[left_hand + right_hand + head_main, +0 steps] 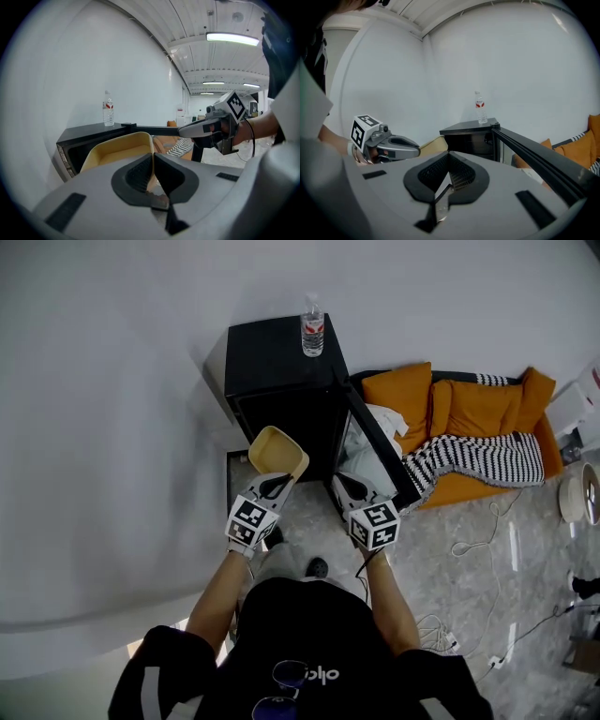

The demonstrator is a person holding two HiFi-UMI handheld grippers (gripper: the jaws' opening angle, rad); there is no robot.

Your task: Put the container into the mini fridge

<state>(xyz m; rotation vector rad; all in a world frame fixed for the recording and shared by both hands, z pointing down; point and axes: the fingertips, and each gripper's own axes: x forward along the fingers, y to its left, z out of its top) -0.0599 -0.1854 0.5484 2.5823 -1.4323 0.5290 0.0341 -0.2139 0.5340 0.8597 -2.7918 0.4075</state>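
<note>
Left gripper (276, 485), just left of the frame's centre in the head view, is clenched on the near rim of the container (278, 453); its own view shows the two dark jaws pinching that thin wall, with the container (115, 151) tilted up beyond them; it is a shallow, rounded-corner tub, pale yellow, its inside bare; it hangs in the air just before the dark opening of the mini fridge (277, 379), not yet inside. Right gripper (346, 487) sits at centre right, jaws pressed together on nothing, close beside the fridge's open door (376, 448); whether it touches cannot be told. Up on the fridge's black top, at upper centre, stands a water bottle (312, 328); behind the door an orange sofa (473, 407) fills the right of the frame, a black-and-white striped blanket (481, 459) draped over it; cables (473, 542) trail on the grey floor at lower right.
</note>
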